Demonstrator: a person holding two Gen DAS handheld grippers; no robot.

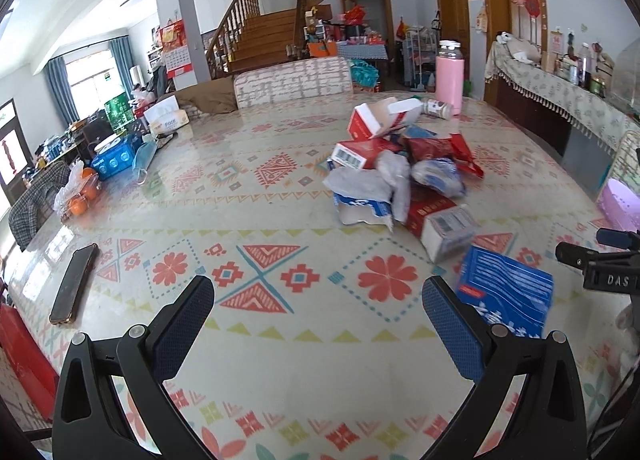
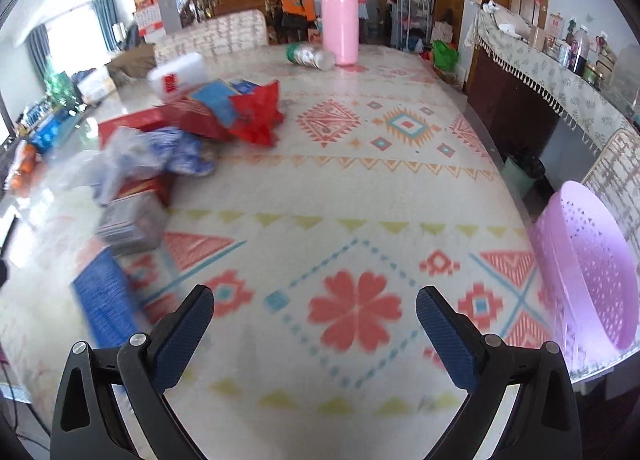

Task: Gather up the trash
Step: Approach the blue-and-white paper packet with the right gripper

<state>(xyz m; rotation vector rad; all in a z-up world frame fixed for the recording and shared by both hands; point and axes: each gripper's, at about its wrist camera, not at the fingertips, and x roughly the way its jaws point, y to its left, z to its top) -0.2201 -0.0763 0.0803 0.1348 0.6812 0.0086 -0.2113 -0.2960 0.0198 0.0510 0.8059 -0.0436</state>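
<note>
Bright daylight enters through the curtained window [image 1: 90, 80] at far left; right wrist view is motion-blurred; fisheye edges curve, corners black.

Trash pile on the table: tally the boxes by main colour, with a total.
Red boxes: 3
Blue box: 1
Grey box: 1
Total: 5 boxes that show clearly; wrappers and bags hide whatever lies under the pile.

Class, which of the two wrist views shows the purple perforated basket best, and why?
The right wrist view: the purple basket shows rim, wall and holes at the table's right edge. The left wrist view catches only a pale purple sliver at its right border.
</note>
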